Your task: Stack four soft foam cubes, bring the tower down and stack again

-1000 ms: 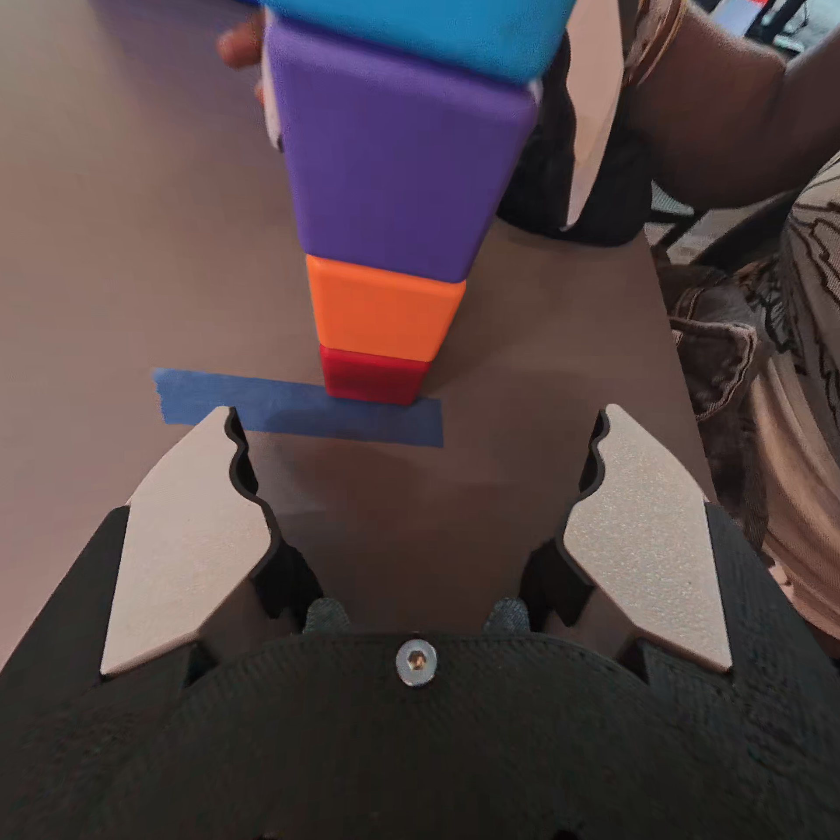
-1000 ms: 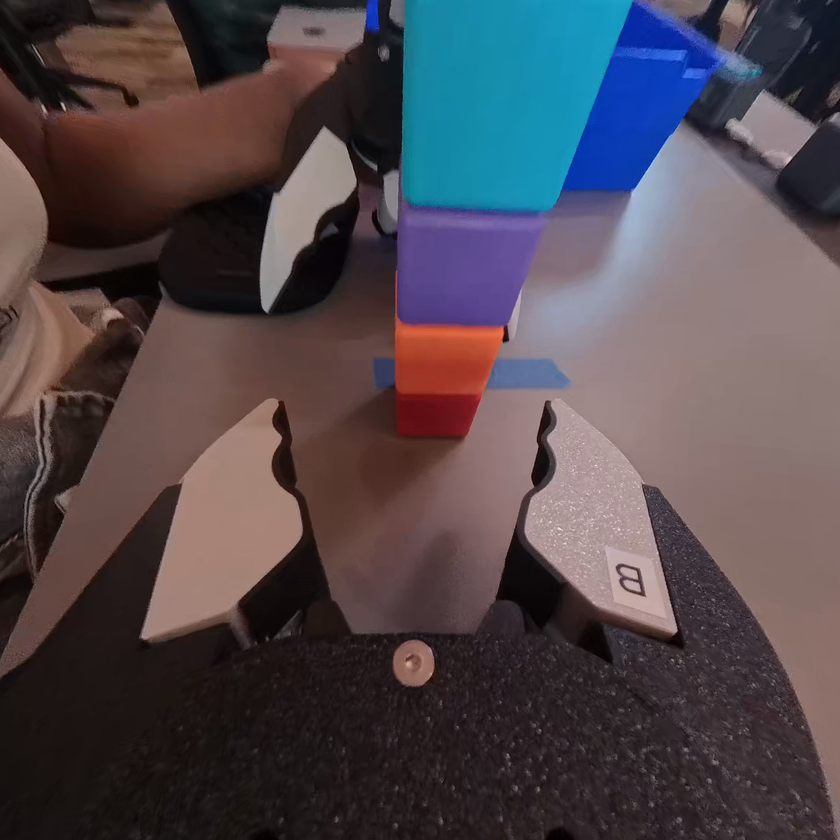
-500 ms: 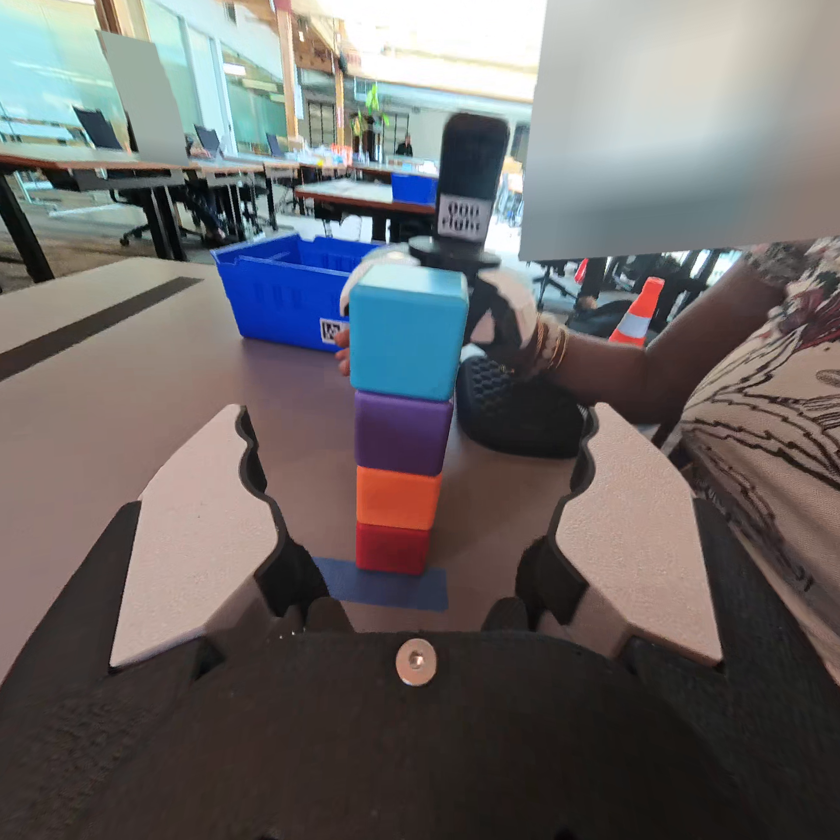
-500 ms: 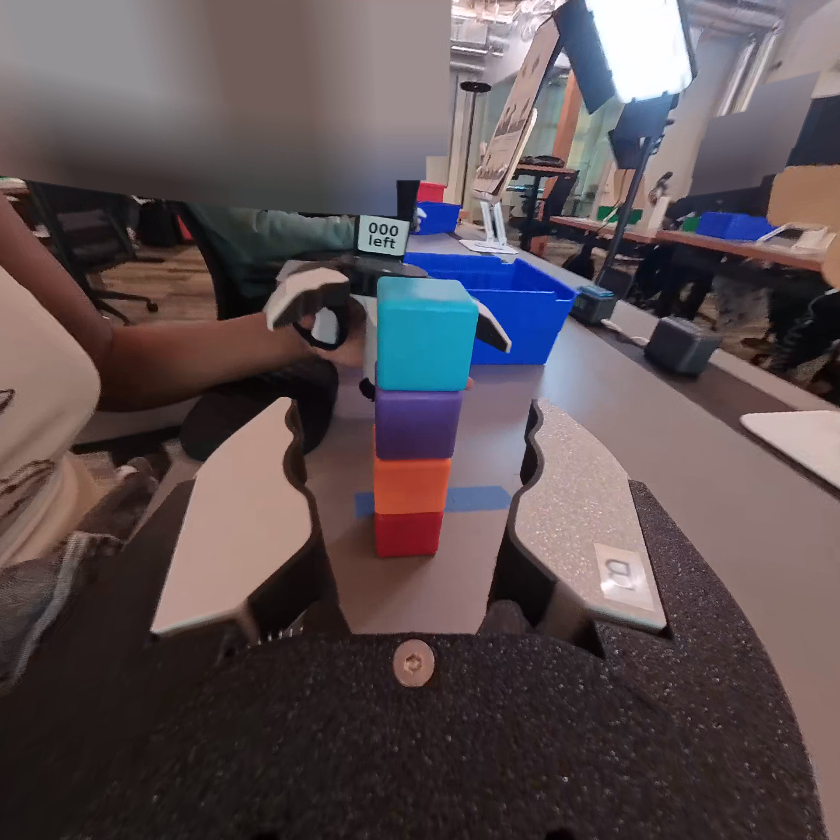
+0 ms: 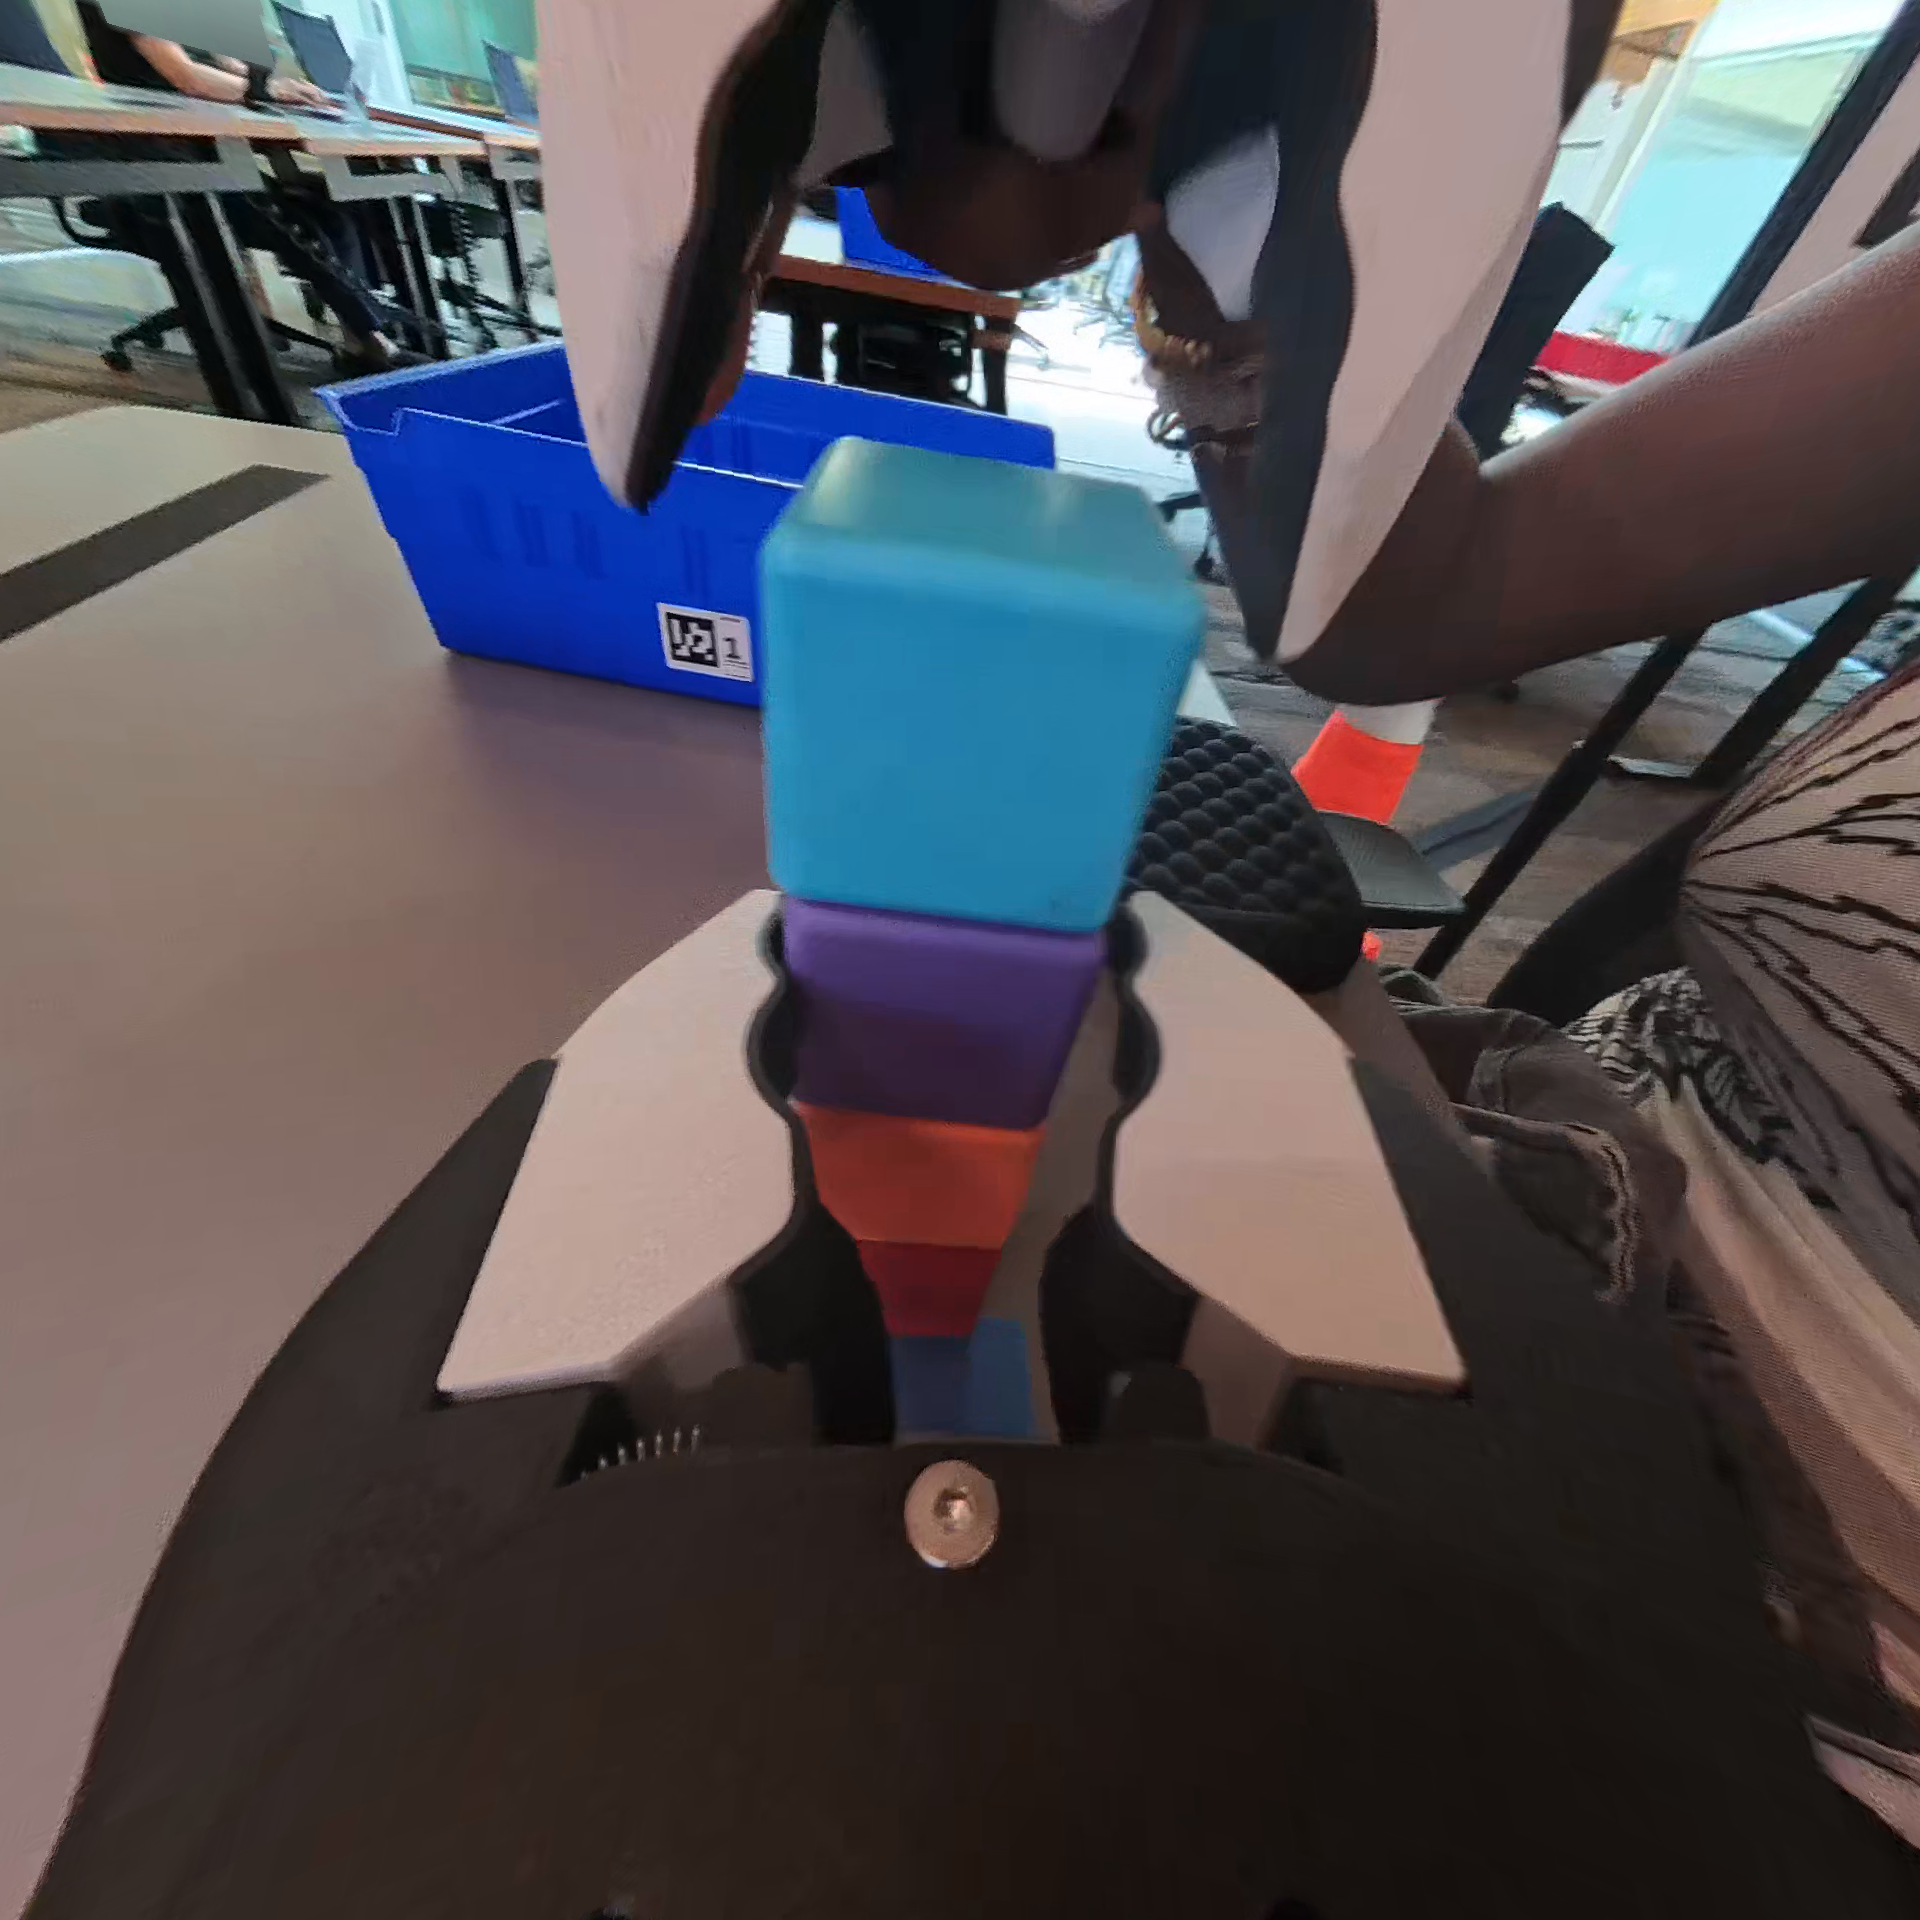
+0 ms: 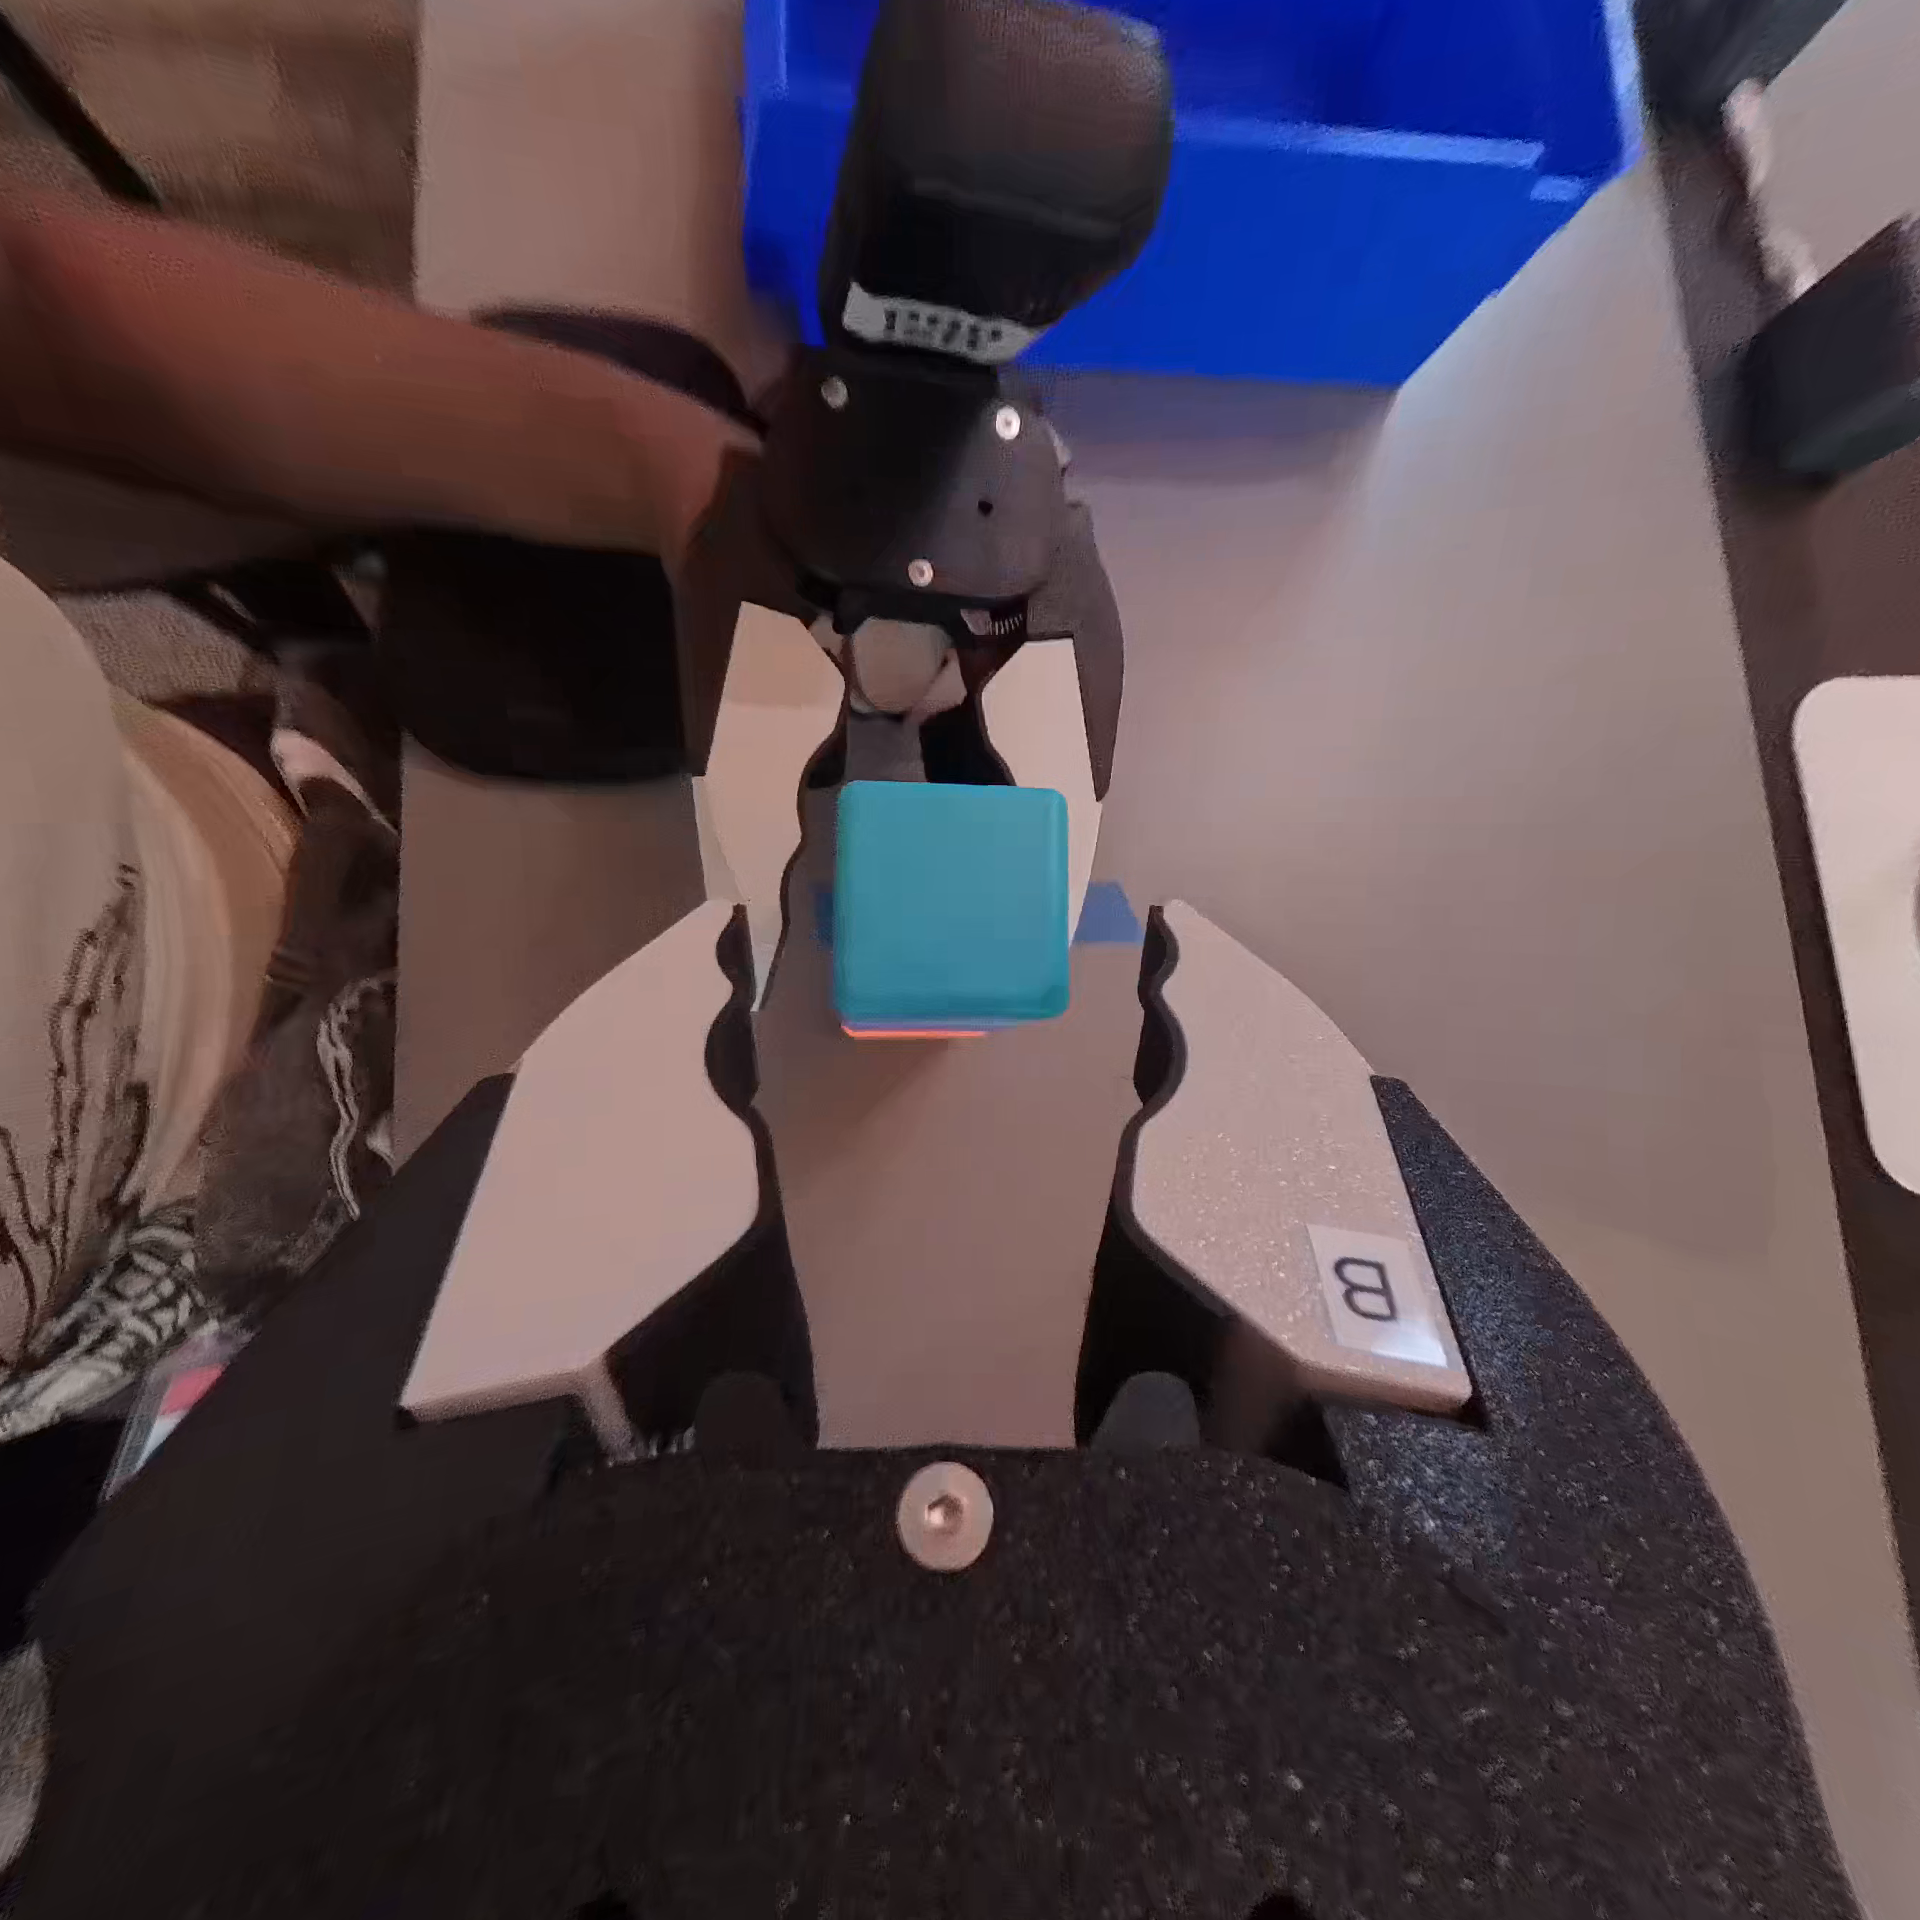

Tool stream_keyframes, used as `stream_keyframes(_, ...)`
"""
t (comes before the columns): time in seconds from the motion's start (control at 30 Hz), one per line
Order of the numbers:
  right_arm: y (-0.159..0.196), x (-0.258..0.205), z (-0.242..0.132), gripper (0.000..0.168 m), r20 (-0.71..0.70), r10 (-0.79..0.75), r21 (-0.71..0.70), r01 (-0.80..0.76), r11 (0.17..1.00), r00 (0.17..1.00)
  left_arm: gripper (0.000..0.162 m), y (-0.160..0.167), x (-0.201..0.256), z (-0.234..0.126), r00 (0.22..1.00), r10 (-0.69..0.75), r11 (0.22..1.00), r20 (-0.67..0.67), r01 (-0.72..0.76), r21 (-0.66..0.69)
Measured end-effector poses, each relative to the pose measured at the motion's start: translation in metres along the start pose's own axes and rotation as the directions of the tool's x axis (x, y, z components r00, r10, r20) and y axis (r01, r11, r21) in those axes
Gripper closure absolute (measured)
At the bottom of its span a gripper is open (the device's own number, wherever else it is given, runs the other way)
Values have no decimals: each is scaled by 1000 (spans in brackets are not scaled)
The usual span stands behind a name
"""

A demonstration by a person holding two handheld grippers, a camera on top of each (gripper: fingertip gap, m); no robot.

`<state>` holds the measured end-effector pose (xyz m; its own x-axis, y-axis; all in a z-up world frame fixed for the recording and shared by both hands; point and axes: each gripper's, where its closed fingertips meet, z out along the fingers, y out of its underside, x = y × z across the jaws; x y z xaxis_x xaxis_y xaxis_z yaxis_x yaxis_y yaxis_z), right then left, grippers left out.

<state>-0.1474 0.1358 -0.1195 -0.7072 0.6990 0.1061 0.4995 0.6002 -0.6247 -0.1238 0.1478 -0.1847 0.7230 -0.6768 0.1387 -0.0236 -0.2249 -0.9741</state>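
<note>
A tower of four foam cubes stands on blue tape: teal cube on top, then purple cube, orange cube and red cube. My left gripper is level with the purple cube and shut on its two sides. My right gripper is open and points straight down over the teal cube, apart from it. Its fingers hang above the tower in the left wrist view. The left gripper's black body shows beyond the tower in the right wrist view.
A blue bin stands on the grey table behind the tower, also in the right wrist view. The person's arm and lap are at the right. A white object lies at the table's right edge. The gap from one gripper's tips to the other's is roughly 7 centimeters.
My left gripper moved in to the tower and closed on the purple cube. My right gripper rose and tilted down above the teal cube, still open.
</note>
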Motion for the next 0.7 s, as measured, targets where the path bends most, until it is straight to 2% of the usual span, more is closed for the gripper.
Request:
stream_keyframes(0.03,2,2,5,98,-7,-14,-47,13,999,1000,110,0,-1,0,1000,13,1000,6,-13,1)
stream_keyframes(0.1,-1,0,12,120,6,-18,-63,18,998,1000,110,0,-4,-2,1000,14,1000,22,-14,-2)
stream_keyframes(0.33,-1,6,6,122,-51,7,3,-7,1000,999,111,1,-5,-1,999,32,999,38,-31,-27)
stream_keyframes(0.43,-16,19,-27,122,-114,92,180,-70,981,989,111,2,-2,-1,998,54,998,34,-53,-34)
stream_keyframes(0.5,-12,42,-63,122,-233,187,258,-124,958,954,111,2,-2,0,997,64,997,42,-63,-39)
stream_keyframes(0.57,14,75,-105,122,-414,323,293,-212,932,851,112,1,-1,0,997,62,997,42,-60,-37)
stream_keyframes(0.63,62,107,-148,121,-582,470,321,-344,883,664,111,1,-1,0,997,60,998,46,-59,-33)
stream_keyframes(0.7,124,129,-179,121,-677,579,353,-491,797,454,111,0,-1,0,997,58,998,52,-57,-30)
